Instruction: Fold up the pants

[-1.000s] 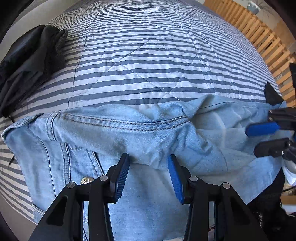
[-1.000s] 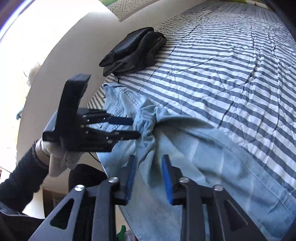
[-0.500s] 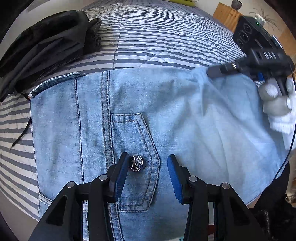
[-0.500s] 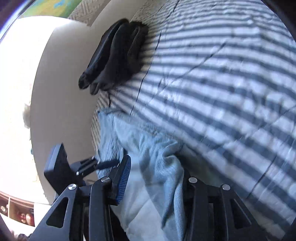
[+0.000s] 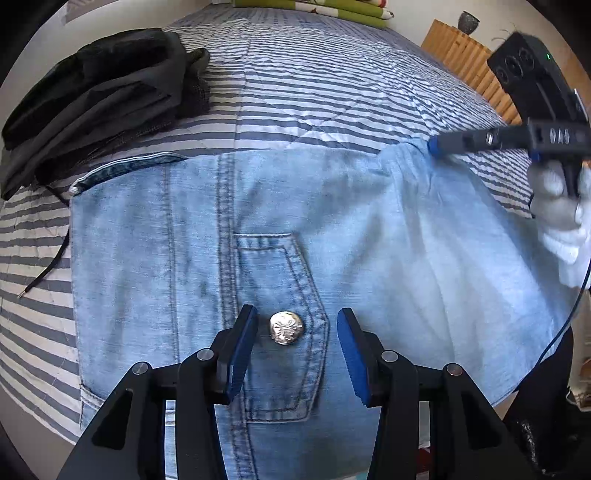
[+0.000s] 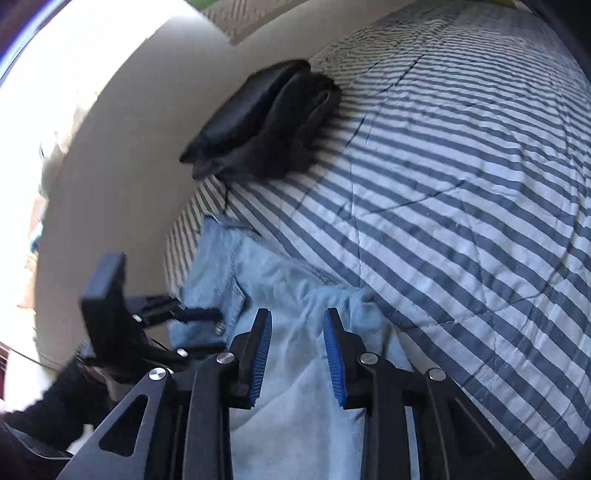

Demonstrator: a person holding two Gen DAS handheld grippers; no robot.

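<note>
Light-blue denim pants (image 5: pixel 369 240) lie flat on the striped bed (image 5: pixel 332 85), back pocket up. My left gripper (image 5: pixel 295 350) hovers open just above the pocket, with its silver button (image 5: pixel 286 328) between the fingers and nothing gripped. The right gripper (image 5: pixel 437 144), held by a white-gloved hand (image 5: pixel 561 210), sits at the far right edge of the pants, where the cloth peaks up to its tip. In the right wrist view a bunched ridge of denim (image 6: pixel 306 306) runs between the narrowed fingers of the right gripper (image 6: pixel 297 354). The left gripper (image 6: pixel 210 330) shows to its left.
A pile of folded black clothes (image 5: pixel 92 96) lies at the bed's far left corner, seen also as the dark pile (image 6: pixel 266 122). A thin black cord (image 5: pixel 48 266) trails off it. A wooden slatted frame (image 5: pixel 465 55) borders the right; green cushions (image 5: pixel 314 7) lie far back.
The raised fold of the pants has been laid down flat, pocket side up. The right gripper moved to the far edge; its jaws widened, then narrowed on the cloth. The left gripper stays open.
</note>
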